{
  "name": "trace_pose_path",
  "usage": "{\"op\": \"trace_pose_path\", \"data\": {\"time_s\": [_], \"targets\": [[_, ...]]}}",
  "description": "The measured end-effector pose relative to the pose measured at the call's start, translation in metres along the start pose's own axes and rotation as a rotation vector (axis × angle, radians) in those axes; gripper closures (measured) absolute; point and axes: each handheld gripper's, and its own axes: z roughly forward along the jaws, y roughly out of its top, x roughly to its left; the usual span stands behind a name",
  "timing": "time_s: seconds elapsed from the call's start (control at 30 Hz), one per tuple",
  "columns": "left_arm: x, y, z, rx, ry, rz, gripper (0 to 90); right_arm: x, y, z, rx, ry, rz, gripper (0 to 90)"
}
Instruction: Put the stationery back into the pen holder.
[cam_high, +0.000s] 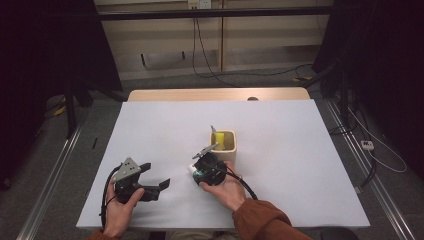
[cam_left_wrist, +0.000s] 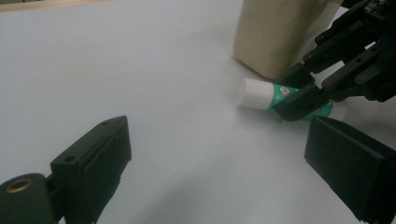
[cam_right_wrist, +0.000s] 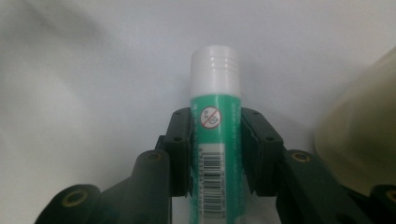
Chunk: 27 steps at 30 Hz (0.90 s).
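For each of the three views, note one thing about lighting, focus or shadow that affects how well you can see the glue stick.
High view: dim room, dark edges, the glue stick tiny under the right gripper. Left gripper view: near jaws soft, stick slightly blurred. Right gripper view: stick sharp and evenly lit, the beige cup blurred.

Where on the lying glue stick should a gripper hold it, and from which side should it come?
Grip the green barrel of the glue stick near its middle, below the white cap, coming from above with one jaw on each long side. It lies flat on the table, as the right gripper holds it now.
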Motion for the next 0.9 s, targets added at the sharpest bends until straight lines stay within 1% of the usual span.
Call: {"op": "trace_pose_path", "data": {"time_s": [0.1, 0.17, 0.27, 0.3, 0.4, 0.5, 0.57, 0.6, 0.8, 0.87, 0.9], "targets": [[0.000, 0.000, 0.000, 0.001, 0.000, 0.000, 7.2, 0.000, -0.001, -0.001, 0.000, 0.002, -0.026, 66.2], [0.000, 0.000, 0.000, 0.001, 0.000, 0.001, 7.2, -0.002, 0.000, -0.004, -0.013, 0.016, -0.024, 66.3], [0.000, 0.000, 0.000, 0.008, 0.002, 0.005, 7.2, -0.003, -0.001, -0.007, -0.021, 0.020, -0.024, 66.3], [0.000, 0.000, 0.000, 0.009, 0.003, 0.007, 7.2, -0.004, -0.001, -0.008, -0.030, 0.030, -0.032, 66.3], [0.000, 0.000, 0.000, 0.006, 0.005, 0.008, 7.3, -0.004, -0.003, -0.010, -0.036, 0.055, -0.019, 66.3], [0.000, 0.000, 0.000, 0.007, 0.004, 0.008, 7.2, -0.005, -0.005, -0.012, -0.049, 0.081, -0.024, 66.3], [0.000, 0.000, 0.000, 0.008, 0.004, 0.007, 7.2, -0.005, -0.005, -0.013, -0.062, 0.083, -0.027, 66.2], [0.000, 0.000, 0.000, 0.007, 0.004, 0.007, 7.3, -0.004, -0.006, -0.014, -0.062, 0.082, -0.037, 66.2], [0.000, 0.000, 0.000, 0.007, 0.004, 0.005, 7.3, -0.004, -0.008, -0.019, -0.088, 0.124, -0.052, 66.2], [0.000, 0.000, 0.000, 0.008, 0.005, 0.007, 7.2, -0.007, -0.010, -0.021, -0.099, 0.148, -0.040, 66.2], [0.000, 0.000, 0.000, 0.008, 0.003, 0.005, 7.2, -0.008, -0.011, -0.022, -0.111, 0.164, -0.044, 66.3]]}}
